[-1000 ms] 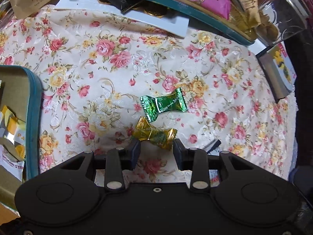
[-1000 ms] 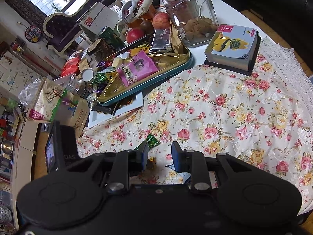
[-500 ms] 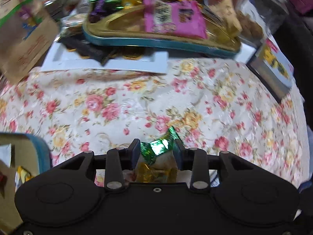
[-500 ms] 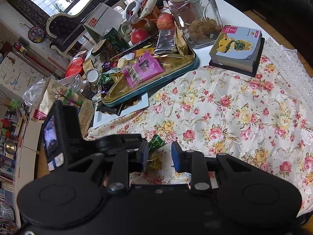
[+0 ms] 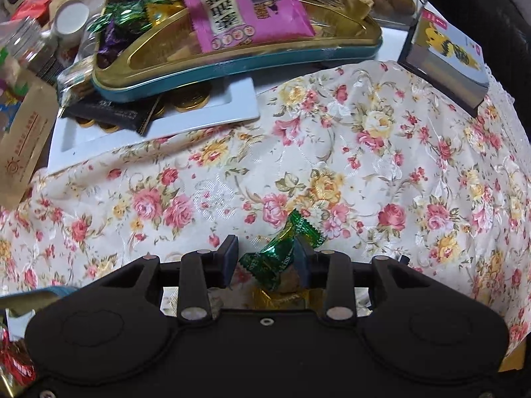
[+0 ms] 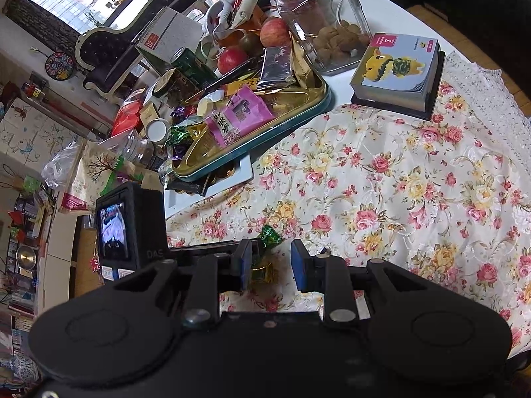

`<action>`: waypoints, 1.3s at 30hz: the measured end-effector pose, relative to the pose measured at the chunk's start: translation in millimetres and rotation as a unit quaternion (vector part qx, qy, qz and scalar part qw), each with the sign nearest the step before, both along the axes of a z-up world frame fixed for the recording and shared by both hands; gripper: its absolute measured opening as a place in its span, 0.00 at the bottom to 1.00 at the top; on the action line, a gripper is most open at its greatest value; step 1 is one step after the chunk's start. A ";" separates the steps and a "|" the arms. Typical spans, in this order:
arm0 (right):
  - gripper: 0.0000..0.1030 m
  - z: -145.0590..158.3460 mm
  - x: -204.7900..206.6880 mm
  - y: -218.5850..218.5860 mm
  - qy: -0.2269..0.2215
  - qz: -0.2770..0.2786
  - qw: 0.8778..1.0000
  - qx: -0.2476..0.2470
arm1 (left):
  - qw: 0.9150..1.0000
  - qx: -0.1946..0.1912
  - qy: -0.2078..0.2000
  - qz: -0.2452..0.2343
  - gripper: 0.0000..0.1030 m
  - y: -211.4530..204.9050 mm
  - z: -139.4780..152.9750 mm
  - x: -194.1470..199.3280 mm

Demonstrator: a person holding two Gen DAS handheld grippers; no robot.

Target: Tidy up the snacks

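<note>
A green foil-wrapped candy point(image 5: 282, 252) lies tilted on the floral cloth point(image 5: 332, 152) between the fingers of my left gripper point(image 5: 267, 258). It leans against the right-hand finger, and a gap shows on the left-hand side, so the jaws stand open. A gold-wrapped candy point(image 5: 282, 297) lies just under it, close to the gripper body. In the right wrist view my right gripper point(image 6: 270, 263) hovers open with nothing between its fingers. Beyond its tips are the green candy point(image 6: 270, 234), the gold candy point(image 6: 262, 272) and the left gripper's camera body point(image 6: 132, 229).
A gold tin tray with a teal rim point(image 5: 232, 63) holds a pink packet point(image 5: 245, 13) and several sweets. It rests partly on a white tray point(image 5: 205, 112) of gold coins. A glass jar point(image 6: 325, 16) and a book point(image 6: 398, 66) stand at the back right. Another teal tin's edge point(image 5: 49, 293) shows at lower left.
My left gripper rolled and slid forward over the two candies, so the green one now sits between its fingers and the gold one under it. The right gripper stayed put.
</note>
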State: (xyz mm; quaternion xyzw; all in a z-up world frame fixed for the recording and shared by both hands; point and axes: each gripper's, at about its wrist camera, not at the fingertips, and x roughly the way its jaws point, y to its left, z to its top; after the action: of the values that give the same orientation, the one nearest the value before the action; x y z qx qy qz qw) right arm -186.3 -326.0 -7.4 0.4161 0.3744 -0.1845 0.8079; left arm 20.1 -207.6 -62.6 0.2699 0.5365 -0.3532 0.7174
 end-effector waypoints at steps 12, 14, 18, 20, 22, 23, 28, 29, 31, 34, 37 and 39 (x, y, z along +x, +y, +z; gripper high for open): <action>0.28 -1.7 4.4 -0.2 0.006 -0.001 1.000 -0.001 | 0.998 0.024 -0.026 -0.050 0.44 -14.7 -11.8 -15.8; 0.28 -2.0 3.9 -0.3 0.007 -0.002 1.000 0.000 | 0.998 0.027 -0.026 -0.051 0.44 -16.2 -13.5 -16.2; 0.28 -2.5 2.8 -1.6 0.012 -0.007 1.000 -0.001 | 0.998 0.028 -0.029 -0.046 0.44 -18.5 -16.8 -19.4; 0.28 -2.4 2.8 -1.9 0.013 -0.009 1.000 -0.003 | 0.998 0.027 -0.028 -0.043 0.44 -18.0 -15.9 -20.1; 0.28 -2.3 2.9 -1.9 0.016 -0.011 1.000 -0.006 | 0.999 0.024 -0.026 -0.039 0.44 -20.0 -16.7 -18.6; 0.28 -2.3 3.1 -1.7 0.017 -0.012 1.000 -0.008 | 0.999 0.023 -0.024 -0.038 0.44 -20.5 -16.8 -18.2; 0.28 -2.4 3.1 -1.2 0.021 -0.011 1.000 -0.011 | 1.000 0.018 -0.011 -0.024 0.44 -23.2 -19.7 -10.8; 0.28 -2.7 3.1 -1.3 0.022 -0.012 1.000 -0.010 | 1.000 0.017 -0.005 -0.018 0.44 -21.5 -19.0 -8.5; 0.28 -3.8 3.1 -2.3 0.024 -0.013 1.000 -0.006 | 1.000 0.014 0.008 -0.007 0.43 -19.2 -19.5 -3.4; 0.28 -4.4 3.6 -2.0 0.025 -0.010 1.000 -0.004 | 1.000 0.009 0.027 0.013 0.37 -15.8 -20.0 4.2; 0.28 -2.6 4.1 0.2 0.021 -0.004 1.000 -0.008 | 0.999 0.006 0.030 0.038 0.36 -10.4 -16.1 11.2; 0.28 -0.9 4.3 0.9 0.017 0.000 1.000 -0.010 | 0.998 -0.002 0.032 0.054 0.35 -6.3 -9.0 16.2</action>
State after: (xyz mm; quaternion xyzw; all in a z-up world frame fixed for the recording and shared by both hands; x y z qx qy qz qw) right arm -182.0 -325.1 -8.4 0.4045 0.3864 -0.1956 0.8055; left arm 36.4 -213.9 -71.6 0.2277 0.5723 -0.3238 0.7181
